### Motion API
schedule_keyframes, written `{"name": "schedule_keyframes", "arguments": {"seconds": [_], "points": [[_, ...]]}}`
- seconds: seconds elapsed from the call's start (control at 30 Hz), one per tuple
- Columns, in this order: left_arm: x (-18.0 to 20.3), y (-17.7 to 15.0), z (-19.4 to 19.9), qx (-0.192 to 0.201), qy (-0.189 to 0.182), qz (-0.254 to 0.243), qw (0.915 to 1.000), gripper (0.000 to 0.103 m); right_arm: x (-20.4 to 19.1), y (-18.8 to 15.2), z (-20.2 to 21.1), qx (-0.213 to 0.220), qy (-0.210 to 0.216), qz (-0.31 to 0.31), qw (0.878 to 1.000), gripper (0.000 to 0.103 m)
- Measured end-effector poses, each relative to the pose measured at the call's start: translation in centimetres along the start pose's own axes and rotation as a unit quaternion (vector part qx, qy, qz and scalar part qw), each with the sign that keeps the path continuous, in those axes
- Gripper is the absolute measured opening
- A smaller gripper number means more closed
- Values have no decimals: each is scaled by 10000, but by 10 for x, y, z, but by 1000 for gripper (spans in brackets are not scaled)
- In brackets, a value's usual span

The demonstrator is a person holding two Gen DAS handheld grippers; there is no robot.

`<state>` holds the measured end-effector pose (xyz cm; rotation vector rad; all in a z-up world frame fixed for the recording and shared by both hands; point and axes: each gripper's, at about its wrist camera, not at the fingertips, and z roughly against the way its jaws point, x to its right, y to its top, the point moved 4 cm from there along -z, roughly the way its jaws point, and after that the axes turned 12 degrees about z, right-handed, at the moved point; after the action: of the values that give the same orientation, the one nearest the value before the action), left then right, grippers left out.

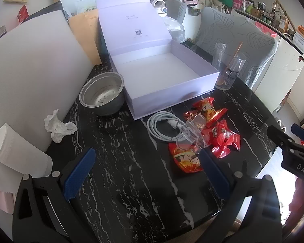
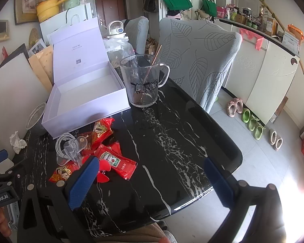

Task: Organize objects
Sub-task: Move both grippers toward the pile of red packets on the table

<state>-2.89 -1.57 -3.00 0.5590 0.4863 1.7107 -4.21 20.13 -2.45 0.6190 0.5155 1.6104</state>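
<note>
An open, empty white box (image 1: 162, 77) with its lid up stands on the black marble table (image 1: 121, 162); it also shows in the right wrist view (image 2: 87, 93). In front of it lie a coiled white cable (image 1: 164, 125), a clear plastic funnel-like piece (image 1: 190, 135), red snack packets (image 1: 208, 111) and red ketchup sachets (image 2: 113, 160). My left gripper (image 1: 148, 172) is open and empty, hovering over the table just short of the pile. My right gripper (image 2: 152, 174) is open and empty, to the right of the pile.
A metal bowl (image 1: 103, 93) sits left of the box. A crumpled tissue (image 1: 58, 127) and a paper roll (image 1: 16, 154) lie at the left by a white board (image 1: 34, 70). A glass mug with a spoon (image 2: 143, 81) stands right of the box. Chairs (image 2: 200, 60) stand behind the table.
</note>
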Motion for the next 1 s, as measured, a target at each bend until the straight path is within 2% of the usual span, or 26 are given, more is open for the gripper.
{"name": "schedule_keyframes", "arguments": {"seconds": [0.57,1.0], "points": [[3,-5,0,-61,-9,-5,10000,103,0,-5,0,-29,78,36,10000,103],[7,-17,4,-176,-151,128,9996,103,-6,-17,7,73,439,251,9987,103]]}}
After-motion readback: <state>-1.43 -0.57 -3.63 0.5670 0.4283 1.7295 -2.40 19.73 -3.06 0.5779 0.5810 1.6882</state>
